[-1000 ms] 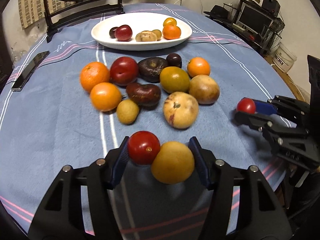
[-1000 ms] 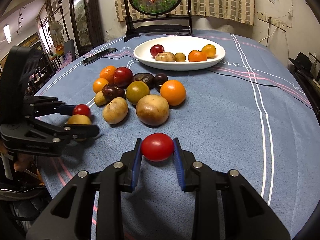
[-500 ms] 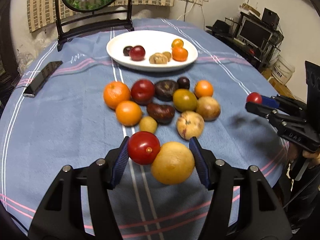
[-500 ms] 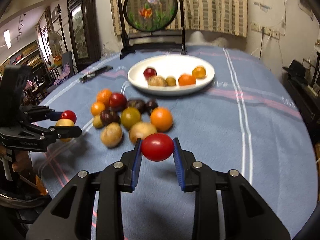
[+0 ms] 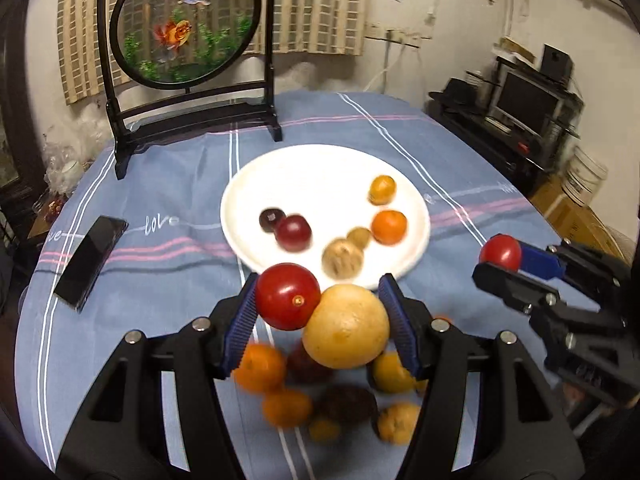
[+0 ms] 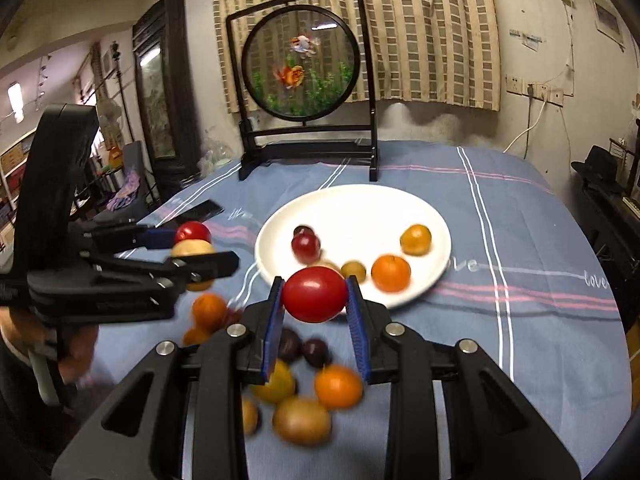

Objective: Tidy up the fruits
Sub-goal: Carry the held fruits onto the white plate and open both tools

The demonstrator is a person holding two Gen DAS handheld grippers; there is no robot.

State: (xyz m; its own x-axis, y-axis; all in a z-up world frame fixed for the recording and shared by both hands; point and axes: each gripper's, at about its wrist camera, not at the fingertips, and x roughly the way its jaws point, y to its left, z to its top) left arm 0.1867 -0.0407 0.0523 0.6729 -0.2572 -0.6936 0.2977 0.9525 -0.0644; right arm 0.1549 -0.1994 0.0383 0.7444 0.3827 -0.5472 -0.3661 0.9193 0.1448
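Fruit rides in both grippers, carried above the blue tablecloth (image 5: 168,184) on a heading toward the white plate (image 5: 280,176). The left gripper (image 5: 320,316) has its jaws clenched on two pieces at once: a red tomato (image 5: 287,295) wedged against the left pad and a larger yellow fruit (image 5: 346,326) against the right pad, the two pressing on each other, which is probably what keeps both from slipping. The right gripper (image 6: 315,296) has its jaws squeezed on a single red tomato (image 6: 315,294), held squarely at its widest part between the blue pads. Both grippers tilt downward with the plate ahead of them, which fits a drop-off there. The plate already holds several sorted pieces, including an orange (image 6: 391,273), a yellow-orange fruit (image 6: 416,240) and a dark red plum (image 6: 306,246), lying apart from one another near its front half. Below the grippers a loose heap of unsorted fruit (image 5: 320,400) lies on the cloth, blurred, so much of the job seems left. A black phone (image 5: 90,256) lies on the cloth to the left of the plate, and a round goldfish screen (image 5: 184,28) stands behind the plate, clear of the likely path. The double grip looks the riskier one to release cleanly.
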